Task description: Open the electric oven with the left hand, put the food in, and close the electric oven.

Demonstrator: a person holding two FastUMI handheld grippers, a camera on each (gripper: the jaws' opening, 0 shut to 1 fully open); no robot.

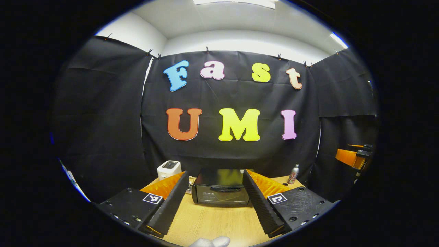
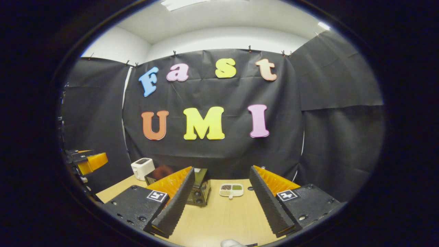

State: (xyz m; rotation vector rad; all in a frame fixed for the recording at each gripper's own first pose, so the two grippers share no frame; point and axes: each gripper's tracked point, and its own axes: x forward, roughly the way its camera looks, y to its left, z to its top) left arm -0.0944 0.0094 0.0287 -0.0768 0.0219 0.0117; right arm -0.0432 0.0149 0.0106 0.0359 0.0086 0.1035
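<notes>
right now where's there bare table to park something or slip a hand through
Bare table lies in front of the oven, between it and the near edge, and around the food tray. It is crowded at the back: toaster left of the oven, bottle to its right.

oven [image 2: 198,190]: your finger hides its left part | tray [image 2: 231,190]: food too small for you to tell

I see a white toaster [image 1: 168,168] at the wooden table's [image 1: 212,223] far left corner, a metal bottle [image 1: 293,174] at its far right.
</notes>
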